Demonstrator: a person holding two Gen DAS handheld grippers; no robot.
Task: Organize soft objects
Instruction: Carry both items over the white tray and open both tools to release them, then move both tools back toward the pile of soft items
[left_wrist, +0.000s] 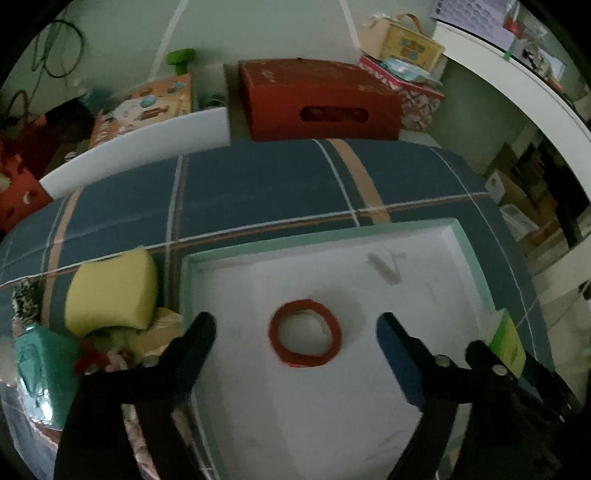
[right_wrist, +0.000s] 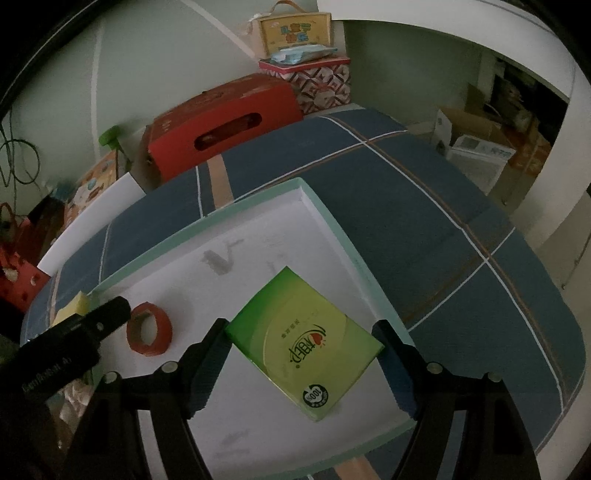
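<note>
Here, in the left wrist view, the left gripper stands with its two black fingers spread wide over a shallow white tray with a pale green rim. A red soft ring lies flat on the tray floor between the fingertips, clear of both, with bare white floor on either side of it. Left of the tray, on the blue plaid cloth, sits a yellow sponge block on top of a jumble of other soft items, beside a teal packet. A red cardboard box with a slot handle stands beyond the cloth.

In the right wrist view, the right gripper has its fingers parted around a green rectangular tissue pack lying flat on the tray. The pack's corners sit at both fingertips; whether the pads press on it cannot be told. The red soft ring lies to the left, just beside the left gripper's black finger.
</note>
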